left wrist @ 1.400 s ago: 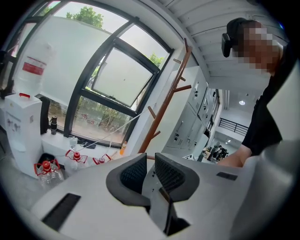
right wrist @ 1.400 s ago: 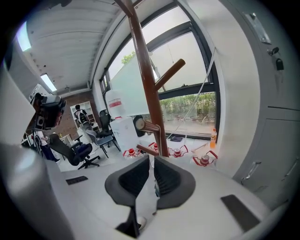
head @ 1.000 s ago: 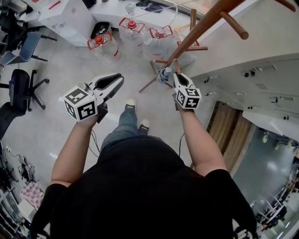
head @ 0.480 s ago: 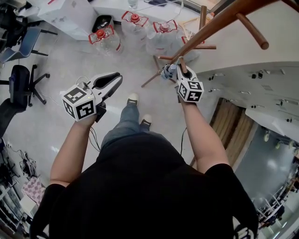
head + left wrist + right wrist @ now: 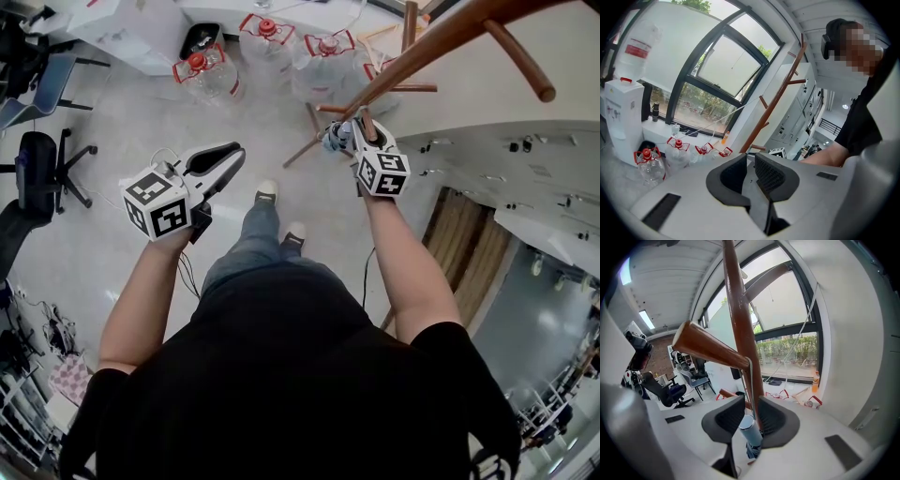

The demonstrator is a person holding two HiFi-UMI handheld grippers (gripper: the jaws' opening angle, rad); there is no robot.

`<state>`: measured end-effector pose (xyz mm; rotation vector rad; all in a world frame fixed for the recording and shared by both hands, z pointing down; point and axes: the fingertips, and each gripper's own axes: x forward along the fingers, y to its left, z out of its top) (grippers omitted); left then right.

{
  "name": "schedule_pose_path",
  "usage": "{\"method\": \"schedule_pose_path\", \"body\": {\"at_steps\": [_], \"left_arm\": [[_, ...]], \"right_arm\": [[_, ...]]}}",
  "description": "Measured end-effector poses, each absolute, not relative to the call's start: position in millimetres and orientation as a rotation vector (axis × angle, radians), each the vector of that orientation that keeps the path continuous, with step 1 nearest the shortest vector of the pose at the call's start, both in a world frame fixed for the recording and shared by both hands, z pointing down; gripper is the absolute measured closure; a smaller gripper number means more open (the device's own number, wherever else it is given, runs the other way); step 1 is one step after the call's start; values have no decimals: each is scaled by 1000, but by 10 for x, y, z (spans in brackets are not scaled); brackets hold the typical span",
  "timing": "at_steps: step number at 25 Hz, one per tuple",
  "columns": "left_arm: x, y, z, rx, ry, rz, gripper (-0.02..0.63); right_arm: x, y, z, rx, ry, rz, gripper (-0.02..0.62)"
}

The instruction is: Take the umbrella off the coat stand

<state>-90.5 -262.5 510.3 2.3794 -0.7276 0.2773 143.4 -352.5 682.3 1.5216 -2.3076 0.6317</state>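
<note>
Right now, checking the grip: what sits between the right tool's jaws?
The umbrella handle, strap-hung on the coat stand's peg; the right tool is opening its jaws around it. Right gripper view shows this.

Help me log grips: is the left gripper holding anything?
No, the left gripper has nothing between its jaws, only a bare gap.
</note>
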Motion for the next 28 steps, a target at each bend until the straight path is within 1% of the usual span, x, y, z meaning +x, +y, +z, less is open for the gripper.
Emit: {"method": "schedule_pose_path", "body": {"at_steps": [3, 11, 14, 23, 25, 28], "left_arm": [[-887, -2618, 5129, 2374, -718, 281, 534], [-871, -2605, 5216, 2358, -703, 302, 534], [-883, -2577, 5245, 2352, -699, 308, 534], [-828, -2558, 5281, 2344, -687, 309, 534], [-815, -2542, 5284, 2349, -683, 313, 534], [-787, -2510, 5293, 2350, -677, 318, 534]], "right_arm": [[1410, -3550, 6842, 1510, -2309, 633, 482], [1369, -3679, 6853, 1549, -2285, 578, 482], [1386, -3694, 6864, 1584, -2263, 557, 511], [1417, -3683, 6859, 1612, -2226, 542, 541], [1400, -3668, 6852, 1614, -2222, 536, 572], [1402, -3660, 6846, 1627, -2219, 542, 576]]}}
